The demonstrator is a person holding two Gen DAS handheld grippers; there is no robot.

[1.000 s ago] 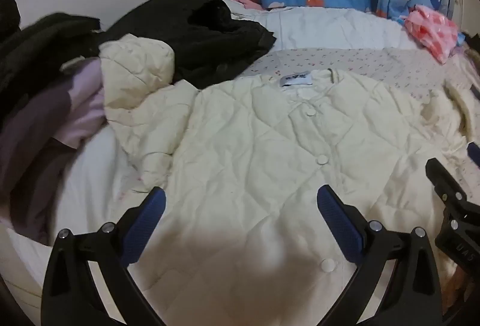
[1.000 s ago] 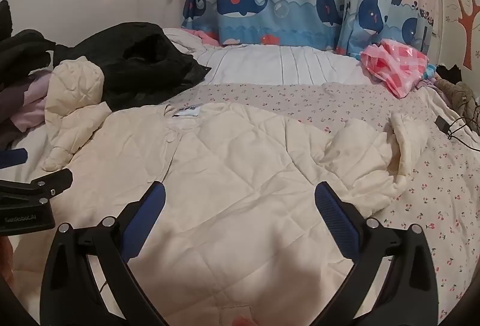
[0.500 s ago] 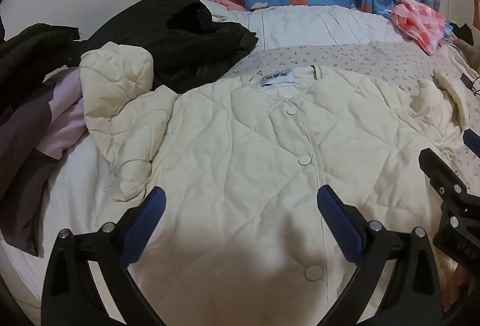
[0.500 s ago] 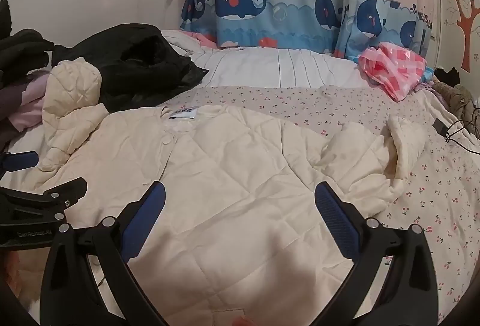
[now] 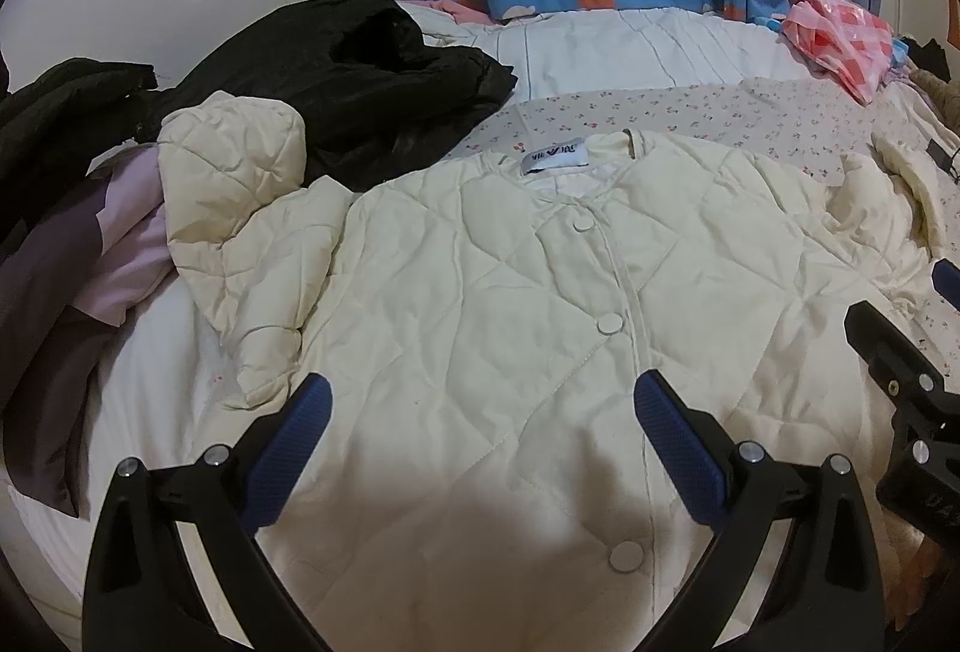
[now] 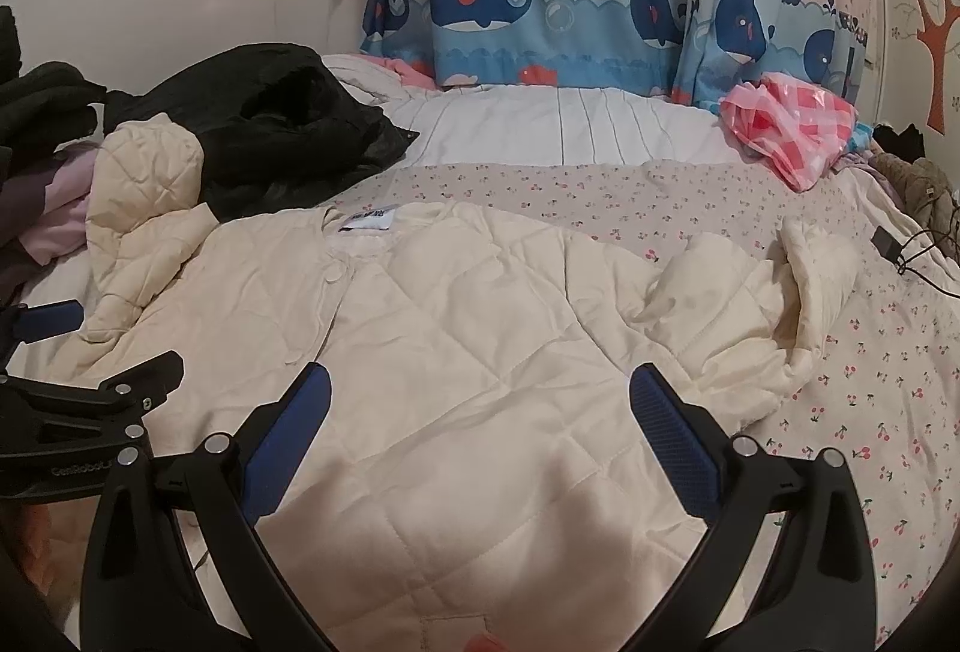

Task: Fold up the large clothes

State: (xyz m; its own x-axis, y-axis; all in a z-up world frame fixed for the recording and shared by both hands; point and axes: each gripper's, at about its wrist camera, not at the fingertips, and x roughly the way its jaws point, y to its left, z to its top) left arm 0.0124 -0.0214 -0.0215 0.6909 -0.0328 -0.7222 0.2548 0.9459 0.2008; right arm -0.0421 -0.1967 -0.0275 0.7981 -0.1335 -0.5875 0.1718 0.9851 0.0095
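one cream jacket (image 5: 480,304), three buttons (image 5: 611,322)

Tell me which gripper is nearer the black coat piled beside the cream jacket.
Left. The left gripper hovers over the cream jacket on the side where the black coat lies; the right gripper hovers over the jacket's opposite half.

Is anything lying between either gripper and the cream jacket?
Nothing visible. The cream quilted jacket lies buttoned and flat on the bed, right under the left gripper and the right gripper, both with jaws open. Only its left sleeve rests on the clothes pile.
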